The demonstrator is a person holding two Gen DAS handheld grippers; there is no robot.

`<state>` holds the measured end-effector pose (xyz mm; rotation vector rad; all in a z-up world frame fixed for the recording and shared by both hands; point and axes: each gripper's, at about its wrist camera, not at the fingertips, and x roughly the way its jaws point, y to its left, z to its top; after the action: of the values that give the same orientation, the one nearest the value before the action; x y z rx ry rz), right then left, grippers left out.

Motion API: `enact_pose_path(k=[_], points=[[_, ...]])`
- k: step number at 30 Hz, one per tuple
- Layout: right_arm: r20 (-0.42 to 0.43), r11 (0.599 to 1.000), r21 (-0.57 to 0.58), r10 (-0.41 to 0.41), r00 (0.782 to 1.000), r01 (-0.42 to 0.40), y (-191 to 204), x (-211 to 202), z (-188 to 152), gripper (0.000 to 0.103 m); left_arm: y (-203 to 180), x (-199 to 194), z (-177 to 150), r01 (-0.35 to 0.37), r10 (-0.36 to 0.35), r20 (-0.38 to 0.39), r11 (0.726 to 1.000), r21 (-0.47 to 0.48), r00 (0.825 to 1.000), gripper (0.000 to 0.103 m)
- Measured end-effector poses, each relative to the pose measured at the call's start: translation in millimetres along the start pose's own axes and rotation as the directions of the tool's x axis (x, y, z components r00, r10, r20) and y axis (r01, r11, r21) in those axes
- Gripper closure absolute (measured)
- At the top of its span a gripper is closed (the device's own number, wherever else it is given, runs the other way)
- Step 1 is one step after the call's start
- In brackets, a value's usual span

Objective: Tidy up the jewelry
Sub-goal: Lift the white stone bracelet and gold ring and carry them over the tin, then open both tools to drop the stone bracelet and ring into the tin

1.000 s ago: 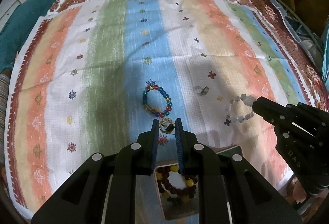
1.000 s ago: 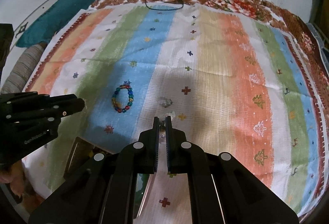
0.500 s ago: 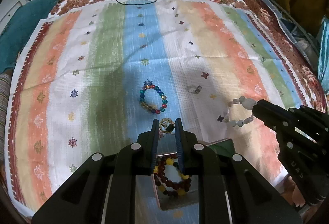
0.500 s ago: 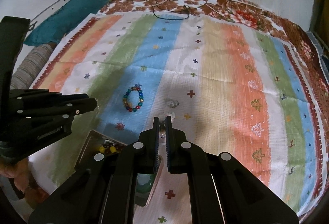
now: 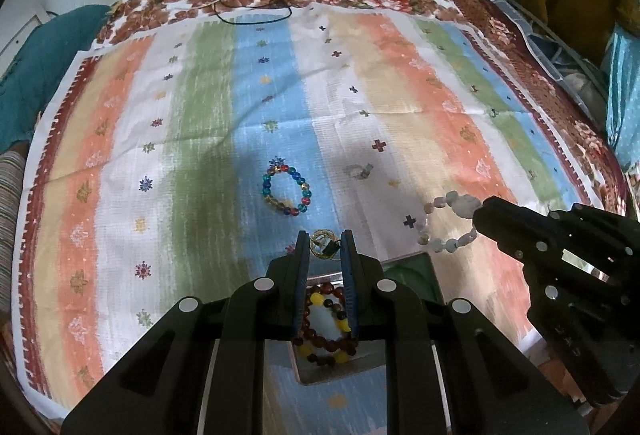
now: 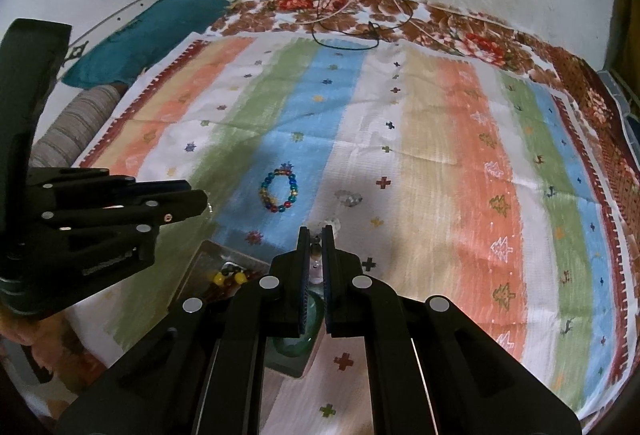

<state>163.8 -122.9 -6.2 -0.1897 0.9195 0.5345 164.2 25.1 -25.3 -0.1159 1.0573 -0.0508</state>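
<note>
Two pieces are in the air and one is put away, so the job looks roughly half done. The left gripper [image 5: 325, 249] has its fingers clamped on a small gold ring piece [image 5: 323, 244], held above the tray [image 5: 420, 267] that lies at the near edge of the striped cloth [image 5: 200, 155]. The right gripper [image 6: 316, 247] has its fingers nearly together on a white bead bracelet [image 5: 452, 223], whose loop hangs free from the tips over the cloth just beside the tray. Inside the tray a red and yellow bracelet [image 5: 326, 319] already lies in one compartment, and a green one beside it looks bare as far as can be seen. Still loose on the cloth are a blue bead bracelet [image 5: 286, 191] on the blue stripe and a small clear item [image 5: 358, 171] on the white stripe, near each other but apart. Both carried pieces need setting in the tray; the two loose ones then remain to be fetched.
</note>
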Motion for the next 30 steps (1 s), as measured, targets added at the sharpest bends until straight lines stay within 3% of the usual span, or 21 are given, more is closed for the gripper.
enact_pose_path(k=[23,28,30], points=[[-0.003,0.998,-0.043,0.038,0.999,-0.039,20.5,-16.2,-28.6,0.096,-7.4,-19.1,-31.4,0.004,-0.004,0.011,1.0,0.006,1.0,0.088],[-0.039,0.997,-0.054,0.052,0.998,-0.054,24.2,-8.7,-31.9,0.096,-6.5,-16.0,-34.6,-0.005,0.005,-0.006,1.0,0.012,1.0,0.087],[-0.054,0.998,-0.046,0.037,0.998,-0.04,22.9,-4.8,-32.9,0.095,-4.9,-12.8,-35.3,-0.022,0.022,-0.018,1.0,0.006,1.0,0.08]])
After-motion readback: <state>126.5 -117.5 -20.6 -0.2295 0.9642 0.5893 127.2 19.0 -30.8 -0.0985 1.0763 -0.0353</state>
